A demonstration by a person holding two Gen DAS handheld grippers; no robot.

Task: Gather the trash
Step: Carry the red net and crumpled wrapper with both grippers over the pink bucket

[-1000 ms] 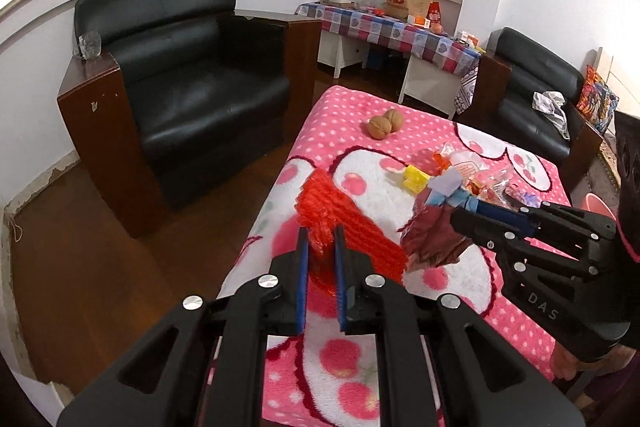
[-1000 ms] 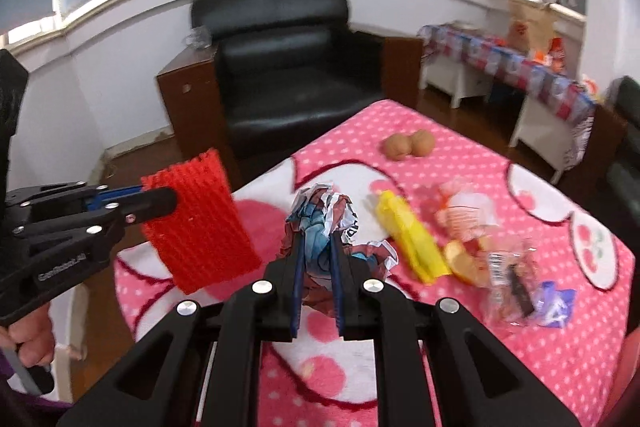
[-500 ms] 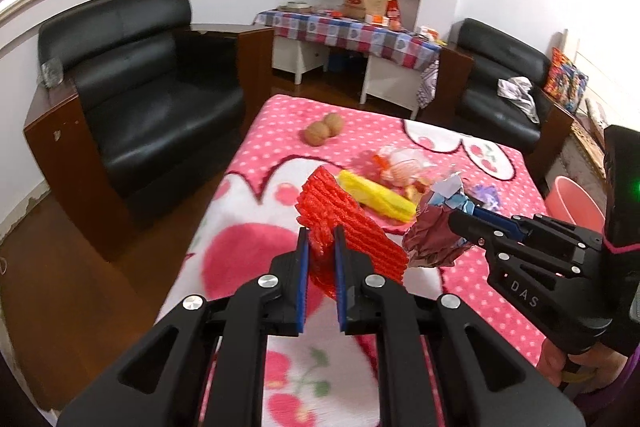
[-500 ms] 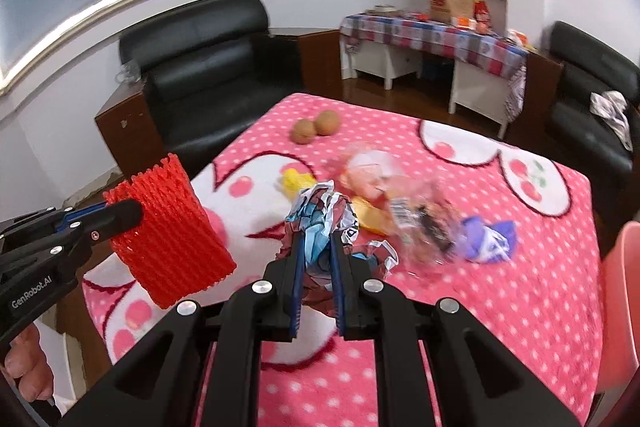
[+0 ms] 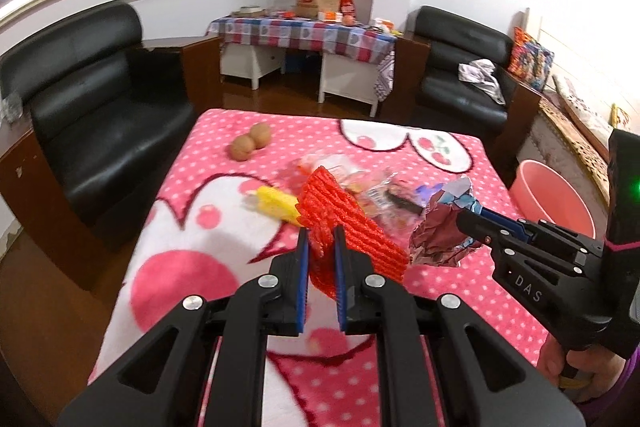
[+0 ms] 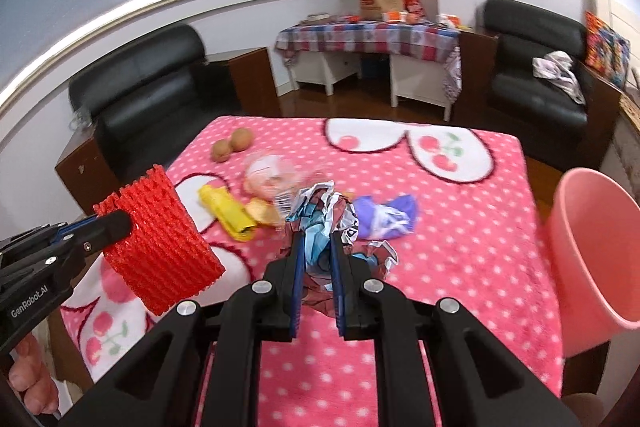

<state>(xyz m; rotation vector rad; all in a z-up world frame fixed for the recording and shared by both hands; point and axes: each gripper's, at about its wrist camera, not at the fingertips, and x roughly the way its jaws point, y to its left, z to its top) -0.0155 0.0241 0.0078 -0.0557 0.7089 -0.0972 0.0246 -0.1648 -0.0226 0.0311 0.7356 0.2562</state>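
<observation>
Two loads in transit: our left hand-held gripper [image 5: 320, 239] clamps red net [image 5: 348, 227], right hand-held gripper [image 6: 316, 243] clamps wrapper [image 6: 320, 211]; next, over the bin [image 6: 592, 251], release.

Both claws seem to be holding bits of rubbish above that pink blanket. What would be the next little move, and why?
Probably swing both across to the pink bin at the table's right edge. The left claw is shut on the red foam net and the right claw on the crumpled wrapper; both pieces hang clear of the blanket, and the bin stands open-mouthed, so nothing seems left but carrying them over it.
</observation>
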